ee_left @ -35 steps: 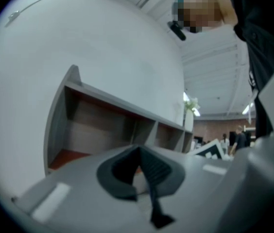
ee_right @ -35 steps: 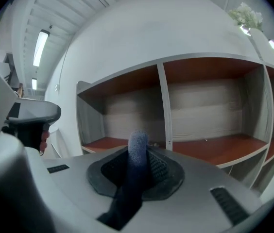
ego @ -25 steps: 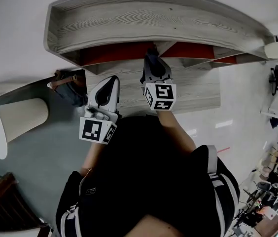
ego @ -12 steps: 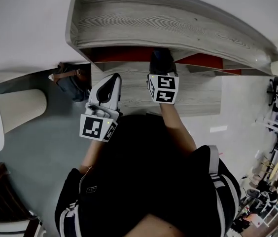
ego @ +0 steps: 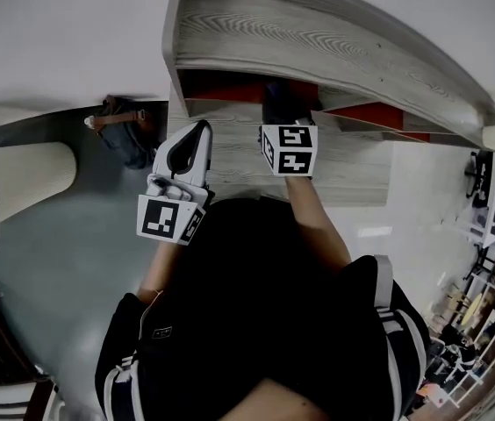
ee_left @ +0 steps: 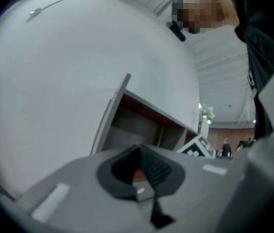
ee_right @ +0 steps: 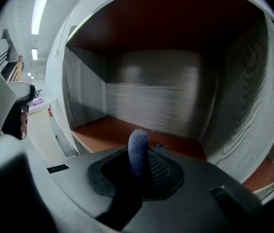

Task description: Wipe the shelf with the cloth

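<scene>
Between the jaws of my right gripper (ee_right: 142,169) sits the fuzzy blue-grey cloth (ee_right: 138,152), pinched tight and sticking up. Straight ahead and a little lower lies the red-brown floor board (ee_right: 103,130) of the grey wooden shelf (ee_right: 151,96), running side to side. I think I must push forward and down to touch it. My left gripper (ee_left: 144,176) is closed on nothing, outside the shelf, farther away.

Left gripper (ego: 198,133) closed, right gripper (ee_right: 144,161) clamped
</scene>
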`<action>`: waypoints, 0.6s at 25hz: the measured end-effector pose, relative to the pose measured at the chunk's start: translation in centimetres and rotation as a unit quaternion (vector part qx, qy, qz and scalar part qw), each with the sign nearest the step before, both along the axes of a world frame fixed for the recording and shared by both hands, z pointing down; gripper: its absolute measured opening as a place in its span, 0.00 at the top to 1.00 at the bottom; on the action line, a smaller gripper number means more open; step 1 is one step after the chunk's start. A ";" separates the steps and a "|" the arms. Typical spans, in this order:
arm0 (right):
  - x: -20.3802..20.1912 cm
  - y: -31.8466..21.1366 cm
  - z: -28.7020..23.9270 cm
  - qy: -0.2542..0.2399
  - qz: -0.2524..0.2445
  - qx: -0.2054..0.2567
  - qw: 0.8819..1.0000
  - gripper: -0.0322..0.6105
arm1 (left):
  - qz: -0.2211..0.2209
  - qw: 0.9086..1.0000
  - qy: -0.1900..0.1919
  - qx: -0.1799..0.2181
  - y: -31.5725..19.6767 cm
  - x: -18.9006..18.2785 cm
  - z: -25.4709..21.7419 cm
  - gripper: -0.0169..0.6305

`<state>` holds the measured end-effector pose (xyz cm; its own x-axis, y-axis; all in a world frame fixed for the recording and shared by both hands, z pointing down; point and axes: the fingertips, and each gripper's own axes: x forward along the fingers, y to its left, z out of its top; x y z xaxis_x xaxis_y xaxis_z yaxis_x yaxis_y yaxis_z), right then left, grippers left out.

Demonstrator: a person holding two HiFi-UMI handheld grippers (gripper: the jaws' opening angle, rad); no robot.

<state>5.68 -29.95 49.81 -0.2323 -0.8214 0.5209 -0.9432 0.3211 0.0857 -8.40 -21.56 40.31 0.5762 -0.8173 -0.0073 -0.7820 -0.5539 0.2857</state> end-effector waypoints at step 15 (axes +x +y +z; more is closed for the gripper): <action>-10.1 -0.3 0.0 0.004 -0.099 0.004 0.995 0.87 | -0.064 0.998 0.001 -0.006 2.3 -6.7 0.5 0.97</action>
<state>-4.41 -30.27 49.80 -0.3854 -0.7648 0.5163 -0.8612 0.4990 0.0962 -15.07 -19.26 40.83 0.4665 -0.8845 0.0030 -0.8461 -0.4452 0.2932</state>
